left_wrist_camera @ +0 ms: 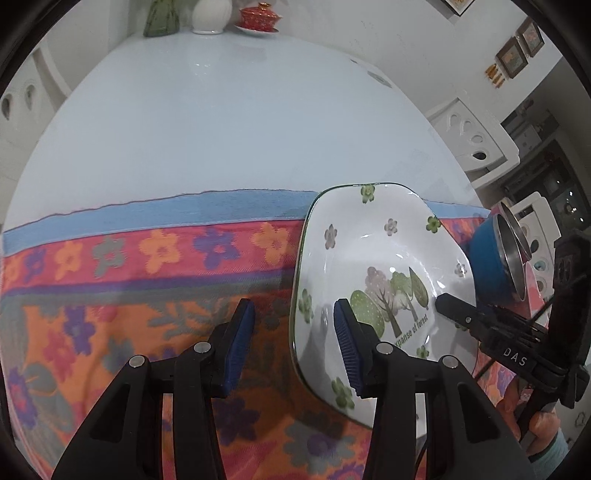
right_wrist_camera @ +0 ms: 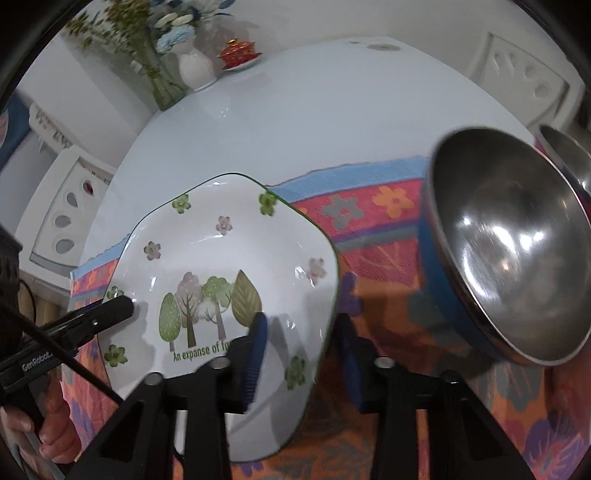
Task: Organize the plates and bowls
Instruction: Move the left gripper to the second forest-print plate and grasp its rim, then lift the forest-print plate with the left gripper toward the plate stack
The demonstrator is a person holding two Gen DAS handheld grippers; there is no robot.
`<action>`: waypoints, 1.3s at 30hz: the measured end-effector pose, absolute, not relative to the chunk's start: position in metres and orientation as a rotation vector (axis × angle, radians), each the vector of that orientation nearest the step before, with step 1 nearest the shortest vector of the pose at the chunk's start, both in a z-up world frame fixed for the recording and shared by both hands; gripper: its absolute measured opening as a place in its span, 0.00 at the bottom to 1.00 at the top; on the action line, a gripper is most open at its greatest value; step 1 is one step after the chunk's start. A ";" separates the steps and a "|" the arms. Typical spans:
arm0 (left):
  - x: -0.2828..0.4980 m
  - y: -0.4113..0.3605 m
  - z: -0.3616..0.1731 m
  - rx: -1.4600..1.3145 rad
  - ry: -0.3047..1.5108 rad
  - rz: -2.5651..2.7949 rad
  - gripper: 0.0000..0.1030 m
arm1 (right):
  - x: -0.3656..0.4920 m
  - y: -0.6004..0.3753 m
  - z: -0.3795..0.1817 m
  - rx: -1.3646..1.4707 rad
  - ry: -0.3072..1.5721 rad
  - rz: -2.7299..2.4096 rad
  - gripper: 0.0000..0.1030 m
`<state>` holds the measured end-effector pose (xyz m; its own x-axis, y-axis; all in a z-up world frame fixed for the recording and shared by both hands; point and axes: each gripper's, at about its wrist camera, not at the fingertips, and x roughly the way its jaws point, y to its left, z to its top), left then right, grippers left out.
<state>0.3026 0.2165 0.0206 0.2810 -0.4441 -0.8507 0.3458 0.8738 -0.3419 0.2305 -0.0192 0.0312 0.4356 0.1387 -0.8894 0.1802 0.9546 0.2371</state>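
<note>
A white square plate [left_wrist_camera: 373, 258] printed with trees and flowers lies on the flowered cloth [left_wrist_camera: 129, 295]; it also shows in the right wrist view [right_wrist_camera: 229, 266]. My left gripper [left_wrist_camera: 293, 339] is open, its jaws astride the plate's left rim. My right gripper [right_wrist_camera: 301, 354] is open, its jaws astride the plate's right rim; its finger also shows in the left wrist view [left_wrist_camera: 454, 306]. A blue bowl with a steel inside [right_wrist_camera: 506, 243] stands right of the plate, also in the left wrist view [left_wrist_camera: 495, 258]. A second steel bowl [right_wrist_camera: 565, 155] is behind it.
The cloth covers the near part of a pale round table [left_wrist_camera: 221, 122]. At the table's far edge stand a green vase [left_wrist_camera: 160, 18], a white vase [left_wrist_camera: 212, 16] and a red lidded cup on a saucer [left_wrist_camera: 258, 18]. White chairs [left_wrist_camera: 476, 136] surround the table.
</note>
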 end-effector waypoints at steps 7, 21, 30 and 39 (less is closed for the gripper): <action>0.302 0.220 0.021 -0.081 1.160 -0.572 0.33 | 0.213 -0.003 0.041 0.295 1.123 -0.020 0.21; 0.308 0.222 0.015 -0.093 1.155 -0.627 0.34 | 0.199 -0.015 0.022 0.483 1.176 0.045 0.24; 0.301 0.219 0.017 -0.063 1.070 -0.699 0.34 | 0.204 -0.006 0.029 0.318 1.092 0.121 0.26; 0.260 0.246 0.050 -0.098 0.999 -0.734 0.33 | 0.188 0.003 0.055 0.267 1.044 0.221 0.26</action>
